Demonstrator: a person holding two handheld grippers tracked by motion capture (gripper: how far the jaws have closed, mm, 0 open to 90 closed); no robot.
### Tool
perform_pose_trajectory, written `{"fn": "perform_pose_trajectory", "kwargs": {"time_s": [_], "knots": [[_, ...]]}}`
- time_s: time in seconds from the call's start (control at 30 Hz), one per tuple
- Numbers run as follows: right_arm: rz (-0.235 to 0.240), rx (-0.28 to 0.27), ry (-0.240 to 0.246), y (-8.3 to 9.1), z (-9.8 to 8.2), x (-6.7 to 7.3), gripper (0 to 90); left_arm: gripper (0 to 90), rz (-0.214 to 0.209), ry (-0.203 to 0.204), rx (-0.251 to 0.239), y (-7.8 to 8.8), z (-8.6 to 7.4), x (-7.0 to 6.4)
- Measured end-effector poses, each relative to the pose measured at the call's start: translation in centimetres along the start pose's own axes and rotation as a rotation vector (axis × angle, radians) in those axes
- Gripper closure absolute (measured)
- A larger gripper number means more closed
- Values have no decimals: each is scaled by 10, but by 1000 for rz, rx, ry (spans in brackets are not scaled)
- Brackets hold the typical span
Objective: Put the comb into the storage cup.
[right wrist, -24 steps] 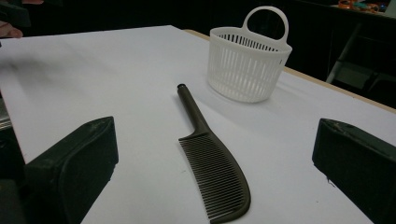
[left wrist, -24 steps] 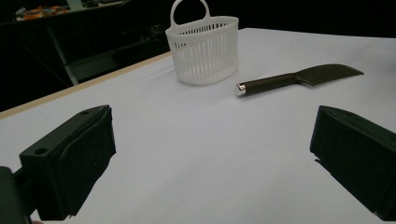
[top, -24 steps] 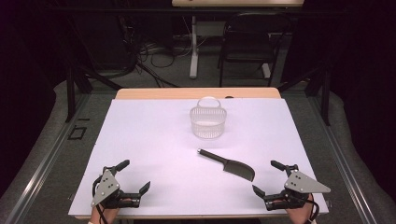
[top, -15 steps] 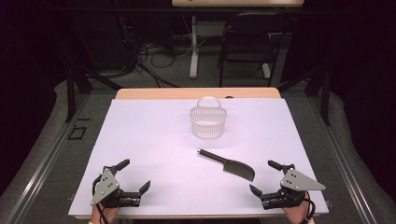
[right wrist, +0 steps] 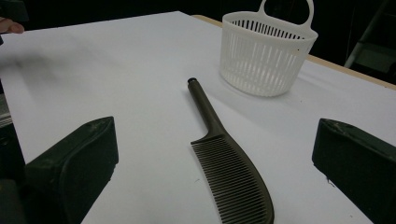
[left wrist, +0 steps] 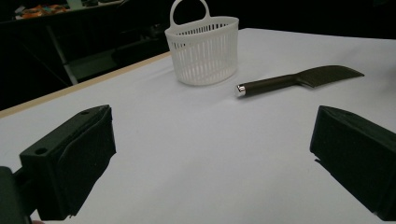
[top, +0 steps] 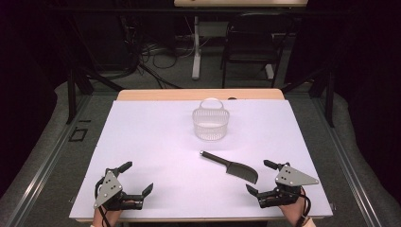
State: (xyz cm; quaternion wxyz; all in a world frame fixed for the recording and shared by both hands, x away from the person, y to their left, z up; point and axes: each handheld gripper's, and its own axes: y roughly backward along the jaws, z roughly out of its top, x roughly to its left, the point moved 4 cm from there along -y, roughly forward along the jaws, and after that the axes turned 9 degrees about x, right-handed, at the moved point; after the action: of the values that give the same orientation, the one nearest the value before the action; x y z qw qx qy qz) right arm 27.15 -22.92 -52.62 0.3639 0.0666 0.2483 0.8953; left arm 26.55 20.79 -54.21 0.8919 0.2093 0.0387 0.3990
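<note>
White sheet (top: pixel 156 142) is spread over the table, a strip of bare wood left showing along the far edge. Dark comb (top: pixel 230 166) is laid flat on the sheet, right of centre and toward the near edge; its handle is pointed toward the far-left, its toothed head toward the near-right corner. In the right gripper view the teeth (right wrist: pixel 233 182) are seen lying between the two jaws but farther out, untouched by either. White slatted basket (top: pixel 211 124) is stood upright with its loop handle up, near the middle of the far half, clear of the comb's handle tip.

Right gripper (top: pixel 267 177) is held low just inside the near-right corner, jaws spread wide, nothing gripped; comb head is just beside it, not in contact. Left gripper (top: pixel 137 177) is held near the near-left corner, jaws likewise released and empty, well apart from comb and basket. From the left gripper view, basket (left wrist: pixel 204 49) and comb (left wrist: pixel 299 79) are both seen ahead across bare sheet. Both grippers are pointed roughly toward the table's middle.
</note>
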Motion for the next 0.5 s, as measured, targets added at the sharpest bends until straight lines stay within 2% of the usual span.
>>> {"fn": "perform_pose_trajectory", "kwargs": {"time_s": [0.3, 0.5], "knots": [[33, 44, -12, -21, 10, -1, 1, 1, 7, 1, -4, 3, 0, 0], [58, 84, 2, -32, 16, -1, 0, 1, 10, -2, 3, 3, -1, 0]]}}
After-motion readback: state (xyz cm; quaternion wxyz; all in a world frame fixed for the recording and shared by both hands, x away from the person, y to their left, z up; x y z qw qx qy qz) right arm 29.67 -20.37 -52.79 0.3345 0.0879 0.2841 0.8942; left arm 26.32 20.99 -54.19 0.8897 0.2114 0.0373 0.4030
